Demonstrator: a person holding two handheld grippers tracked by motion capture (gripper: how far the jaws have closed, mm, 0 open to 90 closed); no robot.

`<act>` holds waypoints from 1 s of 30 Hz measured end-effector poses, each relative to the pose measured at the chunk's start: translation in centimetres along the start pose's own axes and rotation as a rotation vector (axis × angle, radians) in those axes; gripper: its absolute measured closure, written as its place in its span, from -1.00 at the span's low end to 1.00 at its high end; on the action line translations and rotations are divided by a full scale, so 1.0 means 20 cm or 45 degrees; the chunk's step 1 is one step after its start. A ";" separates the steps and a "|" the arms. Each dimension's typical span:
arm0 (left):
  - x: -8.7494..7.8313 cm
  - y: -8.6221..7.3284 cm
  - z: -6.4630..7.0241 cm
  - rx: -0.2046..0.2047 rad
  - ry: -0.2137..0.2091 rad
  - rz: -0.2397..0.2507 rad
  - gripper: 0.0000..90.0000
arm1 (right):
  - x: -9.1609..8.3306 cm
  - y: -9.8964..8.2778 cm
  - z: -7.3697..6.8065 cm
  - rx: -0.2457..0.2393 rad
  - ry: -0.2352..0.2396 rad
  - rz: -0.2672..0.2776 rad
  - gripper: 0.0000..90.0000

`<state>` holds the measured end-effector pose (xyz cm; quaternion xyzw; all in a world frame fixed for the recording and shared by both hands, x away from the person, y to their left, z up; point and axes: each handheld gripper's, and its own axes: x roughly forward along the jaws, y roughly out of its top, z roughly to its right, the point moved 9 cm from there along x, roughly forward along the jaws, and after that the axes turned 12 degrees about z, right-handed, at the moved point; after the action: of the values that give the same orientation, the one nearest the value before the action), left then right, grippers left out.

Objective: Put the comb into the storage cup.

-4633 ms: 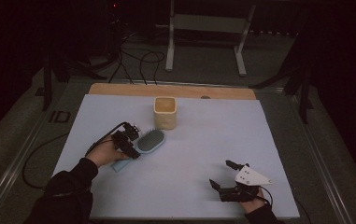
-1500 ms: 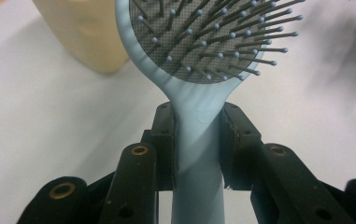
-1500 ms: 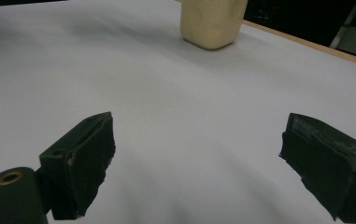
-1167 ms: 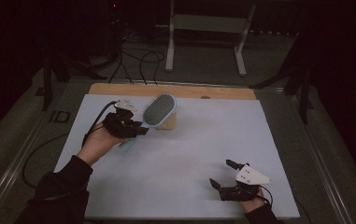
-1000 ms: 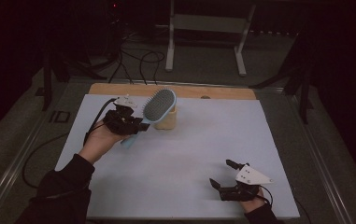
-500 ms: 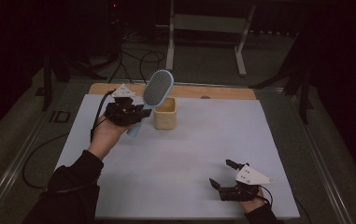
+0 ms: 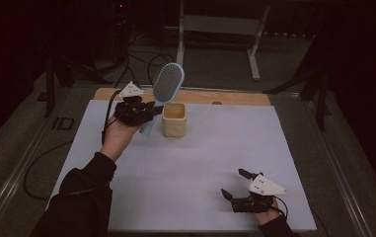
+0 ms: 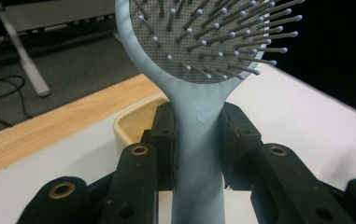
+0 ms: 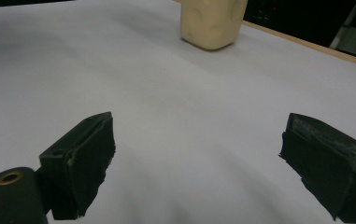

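Raised off the table, pale-blue bristled hairbrush (image 7: pixel 168 87) stands upright, clamped in left tool (image 7: pixel 143 112).

Table (image 7: pixel 185 163), seen from the person's side. Cup (image 7: pixel 173 120) stands toward the far edge, left of centre, just short of the wooden strip (image 7: pixel 235 97) that runs along that edge. Left gripper (image 7: pixel 143 114) sits just left of the cup, raised off the table. Hairbrush (image 7: pixel 168 85) is between its jaws by the handle, upright; the head rises above and slightly behind the cup's left rim. In the left gripper view the cup lies directly behind the handle (image 8: pixel 198 154). Right gripper (image 7: pixel 235 185) is at the near right corner, low over the table, well apart from the cup, which lies ahead of its jaws.
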<state>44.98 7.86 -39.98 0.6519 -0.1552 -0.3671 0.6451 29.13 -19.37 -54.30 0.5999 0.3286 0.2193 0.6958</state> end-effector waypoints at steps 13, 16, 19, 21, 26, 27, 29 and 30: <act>0.11 0.05 0.00 -0.075 -0.017 0.100 0.56 | -0.01 0.01 0.00 0.002 -0.010 0.015 -0.79; 0.13 0.06 0.00 -0.069 -0.017 0.119 0.56 | 0.00 0.01 0.01 0.000 -0.010 0.016 -0.79; 0.14 0.08 0.00 -0.080 -0.020 0.139 0.56 | -0.01 0.01 0.00 0.001 -0.012 0.013 -0.79; 0.15 0.08 0.01 -0.071 -0.023 0.145 0.56 | -0.01 0.01 0.01 0.000 -0.014 0.014 -0.79; 0.18 0.10 0.02 -0.080 -0.040 0.167 0.56 | -0.01 0.02 0.01 0.002 -0.022 0.019 -0.79; 0.19 0.10 0.02 -0.076 -0.031 0.171 0.56 | -0.01 0.02 0.01 0.002 -0.021 0.020 -0.79; 0.20 0.11 0.02 -0.078 -0.030 0.174 0.56 | -0.01 0.01 0.01 0.006 -0.020 0.018 -0.79; 0.21 0.13 0.02 -0.087 -0.033 0.187 0.56 | -0.01 0.02 0.01 0.006 -0.020 0.019 -0.79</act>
<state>48.33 4.45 -38.65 0.6117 -0.1982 -0.3322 0.6900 29.14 -19.59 -53.95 0.6057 0.3193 0.2189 0.6952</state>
